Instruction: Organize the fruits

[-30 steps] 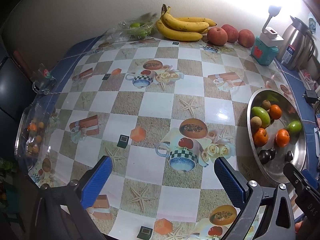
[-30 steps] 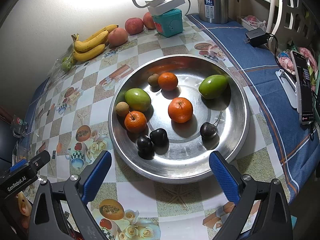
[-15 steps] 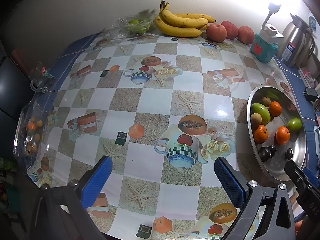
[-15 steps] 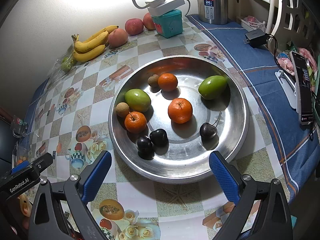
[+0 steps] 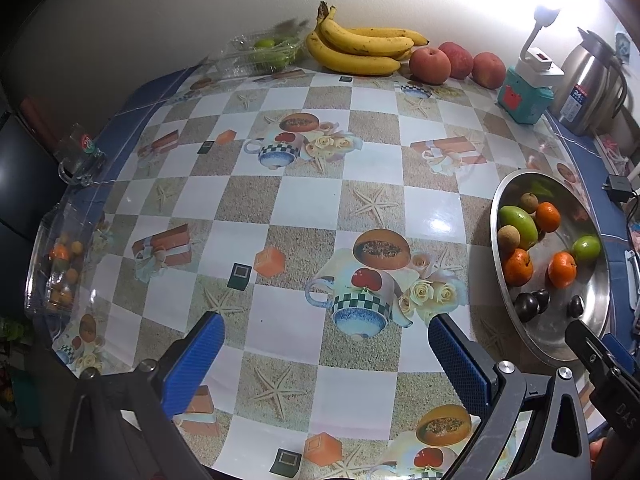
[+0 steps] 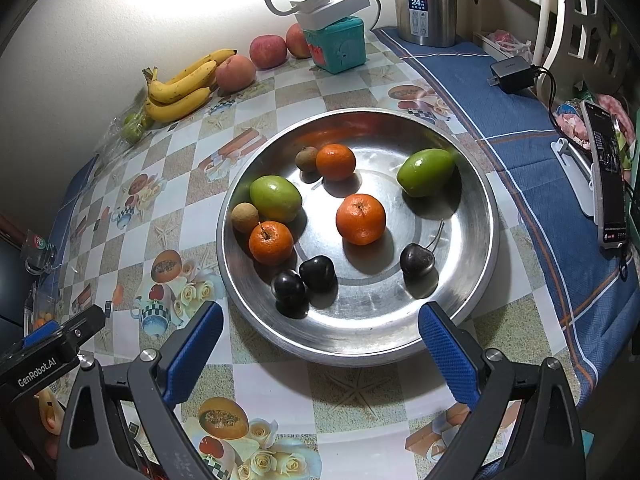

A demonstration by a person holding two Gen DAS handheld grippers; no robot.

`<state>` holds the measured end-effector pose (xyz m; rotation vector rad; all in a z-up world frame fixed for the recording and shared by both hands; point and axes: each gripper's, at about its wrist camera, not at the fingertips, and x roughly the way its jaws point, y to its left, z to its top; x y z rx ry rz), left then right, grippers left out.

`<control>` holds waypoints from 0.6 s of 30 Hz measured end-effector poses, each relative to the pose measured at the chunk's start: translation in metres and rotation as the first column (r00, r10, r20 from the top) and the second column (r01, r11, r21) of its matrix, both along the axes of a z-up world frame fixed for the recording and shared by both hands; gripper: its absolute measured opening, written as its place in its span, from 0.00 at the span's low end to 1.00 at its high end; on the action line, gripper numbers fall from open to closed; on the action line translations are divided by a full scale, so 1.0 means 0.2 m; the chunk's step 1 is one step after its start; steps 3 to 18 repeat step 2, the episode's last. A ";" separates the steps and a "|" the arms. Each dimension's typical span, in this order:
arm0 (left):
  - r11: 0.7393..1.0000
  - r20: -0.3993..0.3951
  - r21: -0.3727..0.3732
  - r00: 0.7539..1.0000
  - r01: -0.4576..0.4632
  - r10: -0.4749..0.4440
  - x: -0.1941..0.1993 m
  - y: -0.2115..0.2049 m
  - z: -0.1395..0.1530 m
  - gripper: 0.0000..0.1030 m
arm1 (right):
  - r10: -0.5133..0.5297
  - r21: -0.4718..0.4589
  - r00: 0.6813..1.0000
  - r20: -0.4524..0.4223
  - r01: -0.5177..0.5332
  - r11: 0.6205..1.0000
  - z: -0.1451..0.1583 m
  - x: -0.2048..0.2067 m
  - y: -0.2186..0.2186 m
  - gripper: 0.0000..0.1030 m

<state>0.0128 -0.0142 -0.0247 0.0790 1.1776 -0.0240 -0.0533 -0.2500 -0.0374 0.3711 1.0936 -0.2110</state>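
A steel bowl [image 6: 476, 264] holds three oranges [image 6: 361, 219], two green fruits [image 6: 426, 172], two brown longans [image 6: 244, 217] and three dark cherries [image 6: 416, 260]. My right gripper [image 6: 320, 342] is open and empty, just in front of the bowl's near rim. My left gripper [image 5: 326, 350] is open and empty over the patterned tablecloth, left of the bowl [image 5: 508, 312]. Bananas [image 5: 360, 46] and three apples [image 5: 430, 65] lie along the back wall.
A clear box of green fruit [image 5: 262, 54] sits left of the bananas. A clear box with small orange fruit [image 5: 60, 264] and a glass mug [image 5: 78, 160] are at the left edge. A teal box [image 6: 336, 44], a kettle [image 6: 424, 0], a charger [image 6: 512, 74] and a phone [image 6: 608, 172] stand right.
The left gripper has drawn back and tilted slightly, so the bananas and apples sit lower in its view. The right gripper has hardly moved. Both stay open.
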 end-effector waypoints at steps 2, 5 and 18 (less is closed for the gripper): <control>1.000 -0.001 0.000 1.000 0.001 -0.001 0.00 0.00 0.00 1.00 | -0.001 0.001 1.000 -0.002 0.001 1.000 0.00 0.00 0.00 0.95; 1.000 -0.001 0.000 1.000 0.001 -0.001 0.00 0.00 0.00 1.00 | -0.001 0.001 1.000 -0.002 0.001 1.000 0.00 0.00 0.00 0.95; 1.000 -0.001 0.000 1.000 0.001 -0.001 0.00 0.00 0.00 1.00 | -0.001 0.001 1.000 -0.002 0.001 1.000 0.00 0.00 0.00 0.95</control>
